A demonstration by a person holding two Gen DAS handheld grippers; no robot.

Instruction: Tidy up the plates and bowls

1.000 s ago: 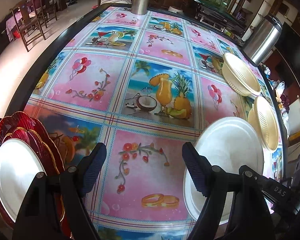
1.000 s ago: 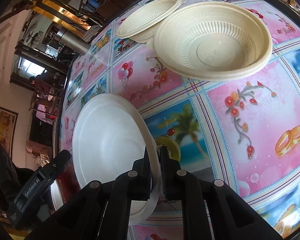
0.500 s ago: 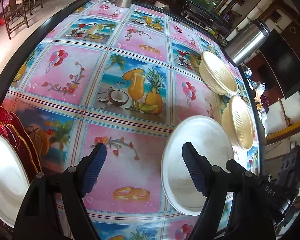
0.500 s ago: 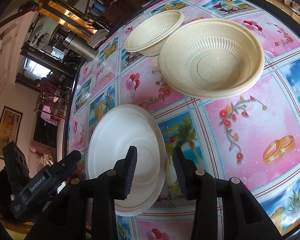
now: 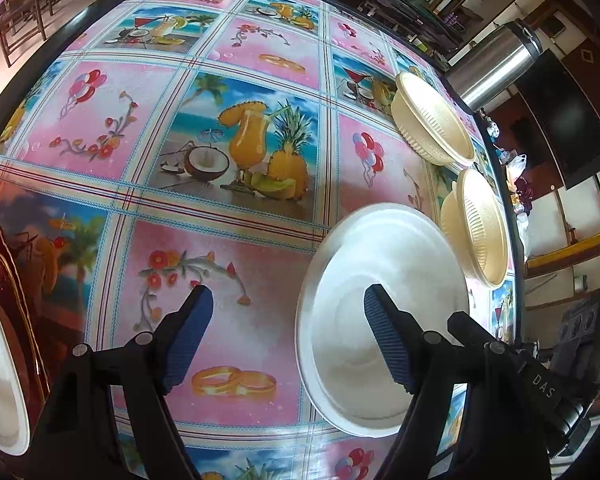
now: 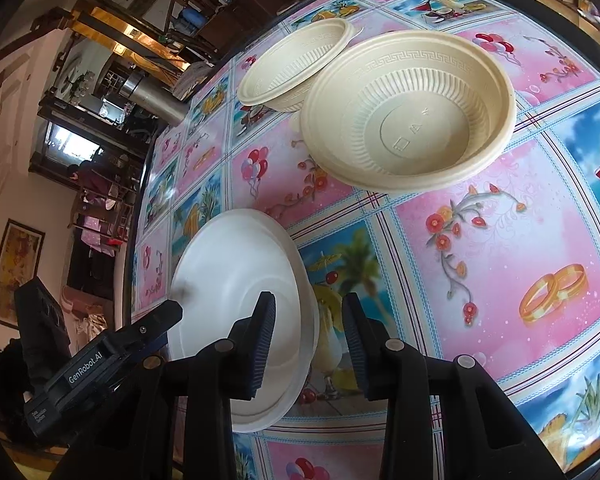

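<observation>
now | white plate [image 6: 236, 280]: round, plain, flat on tablecloth | right tool [image 6: 310, 340]: closing, rim between, untouched | left tool [image 5: 286, 336]: open, empty

- Daylight, bright; glare on glossy tablecloth [image 5: 236, 332] and steel flask [image 5: 496, 64].
- Strong fisheye bend, dark corners.
- Focus sharp, slight edge blur.

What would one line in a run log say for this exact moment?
white plate: flat on table | right gripper: jaws closing, straddling plate rim, not gripping | left gripper: open, empty | beige bowls: untouched
</observation>
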